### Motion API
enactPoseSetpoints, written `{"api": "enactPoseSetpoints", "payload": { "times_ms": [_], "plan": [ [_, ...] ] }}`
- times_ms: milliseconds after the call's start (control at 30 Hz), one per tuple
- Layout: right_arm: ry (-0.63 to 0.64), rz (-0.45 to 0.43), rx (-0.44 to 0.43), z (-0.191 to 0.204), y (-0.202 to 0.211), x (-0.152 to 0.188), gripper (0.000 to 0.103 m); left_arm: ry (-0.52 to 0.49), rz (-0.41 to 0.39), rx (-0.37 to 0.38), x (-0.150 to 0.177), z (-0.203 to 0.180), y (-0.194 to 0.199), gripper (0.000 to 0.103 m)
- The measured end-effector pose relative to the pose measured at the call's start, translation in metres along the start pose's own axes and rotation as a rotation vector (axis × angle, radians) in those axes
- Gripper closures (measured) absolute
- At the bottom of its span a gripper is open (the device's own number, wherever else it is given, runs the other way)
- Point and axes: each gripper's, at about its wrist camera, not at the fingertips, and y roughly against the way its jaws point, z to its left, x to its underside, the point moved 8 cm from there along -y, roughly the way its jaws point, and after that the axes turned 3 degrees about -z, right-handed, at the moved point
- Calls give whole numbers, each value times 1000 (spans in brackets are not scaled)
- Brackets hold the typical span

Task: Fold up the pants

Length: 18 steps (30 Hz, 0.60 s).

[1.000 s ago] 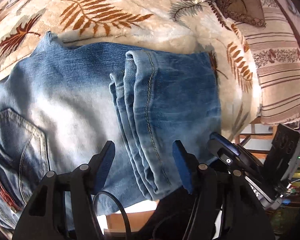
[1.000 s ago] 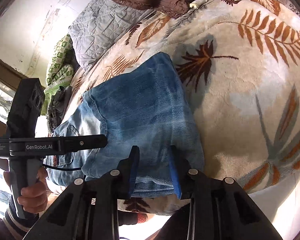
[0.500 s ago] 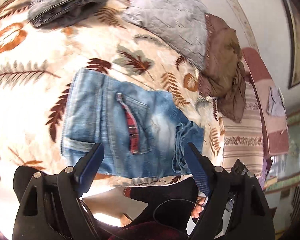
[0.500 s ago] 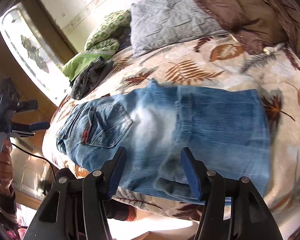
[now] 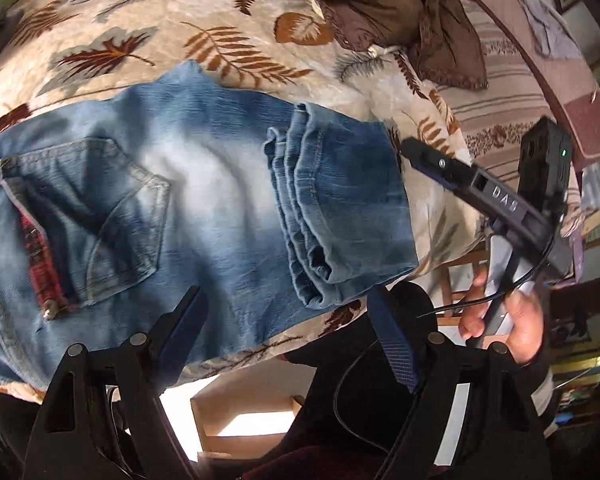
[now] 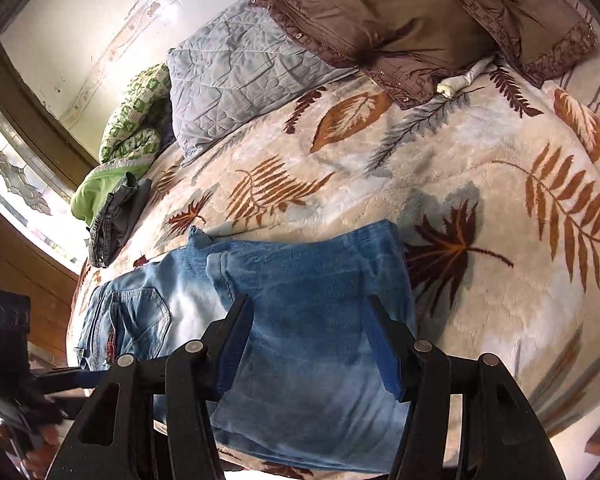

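Leaf-print blanket point(image 5: 228, 28) covers the bed in the left wrist view, and the jeans point(image 5: 204, 200) lie flat across the middle of the frame. Their leg ends point(image 5: 340, 200) are already turned back over the thighs at centre right, so I judge one fold done; the waist and back pocket point(image 5: 96, 216) at left are not yet covered, so a further fold is probably left. My left fingers point(image 5: 288, 332) stand wide apart at the bottom edge, gripping nothing, above the near edge of the jeans. At right my right hand point(image 5: 512, 320) holds the other tool off the bed. A brown cloth point(image 5: 400, 12) sits upper right, well apart from the jeans.

Over in the right wrist view the same blanket fills the upper frame. The jeans point(image 6: 308, 340) sit lower centre, folded part nearest. My right fingers point(image 6: 304, 352) are apart and hold nothing, hovering over the fold. A grey pillow point(image 6: 240, 72), green bedding point(image 6: 128, 136) and dark clothes point(image 6: 116, 216) line the upper left, clear of the work. Nothing blocks the next fold.
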Motion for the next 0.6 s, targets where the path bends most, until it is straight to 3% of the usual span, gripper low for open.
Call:
{"api": "enactPoseSetpoints", "payload": {
  "times_ms": [100, 167, 200, 233, 300, 367, 433, 500, 600],
  "plan": [
    [42, -9, -51, 2, -8, -16, 52, -24, 11, -26, -5, -15, -29, 21],
    [60, 3, -79, 5, -23, -20, 56, 5, 84, -40, 3, -13, -57, 21],
    [56, 27, -74, 3, -35, -18, 56, 28, 127, -46, 9, -8, -71, 22],
    [52, 70, -70, 1, -50, -13, 59, 18, 100, -58, 11, -7, -74, 22],
    [70, 143, -6, -7, -78, 2, 61, -38, 68, -82, 13, -14, -68, 21],
    [134, 89, 15, -1, -80, 4, 59, -71, 70, -92, 16, -16, -67, 21],
    [172, 88, 56, 5, -78, 4, 59, -57, 64, -73, 18, -15, -61, 21],
    [170, 77, 42, 11, -71, 4, 58, -39, 58, -44, 18, -13, -49, 21],
    [153, 54, 6, 22, -55, 5, 57, -20, -42, -66, 12, 5, -11, 21]
  ]
}}
